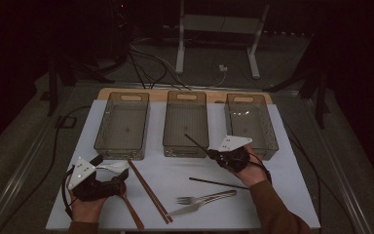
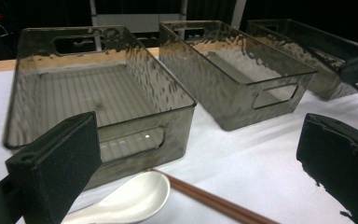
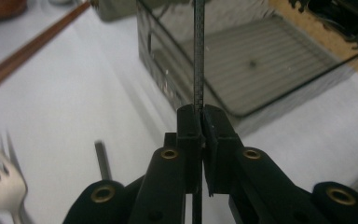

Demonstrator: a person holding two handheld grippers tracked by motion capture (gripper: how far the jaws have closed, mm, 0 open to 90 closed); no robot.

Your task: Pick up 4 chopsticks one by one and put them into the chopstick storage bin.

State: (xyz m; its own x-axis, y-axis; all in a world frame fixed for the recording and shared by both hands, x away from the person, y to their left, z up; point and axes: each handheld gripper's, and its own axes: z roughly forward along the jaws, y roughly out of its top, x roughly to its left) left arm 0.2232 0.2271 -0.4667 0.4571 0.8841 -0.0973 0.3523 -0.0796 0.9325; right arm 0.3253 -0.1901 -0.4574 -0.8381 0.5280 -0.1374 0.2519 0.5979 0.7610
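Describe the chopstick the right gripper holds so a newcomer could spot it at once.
Find the middle bin of the three smoky bins. Over its near right corner, the right gripper is shut on a thin black chopstick that slants up and away. Its black twin lies flat on the white mat; the brown pair is thicker.

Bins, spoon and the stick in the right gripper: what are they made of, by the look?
Bins: smoky see-through plastic, probably; the table shows through rippled walls.

Spoon: white and glossy, so ceramic or melamine; cannot tell which.

Black chopstick, clamped in the right gripper: dark with a fine dotted texture, maybe fibreglass or plastic.

Brown chopsticks: look like wood.

Fork: shiny metal.
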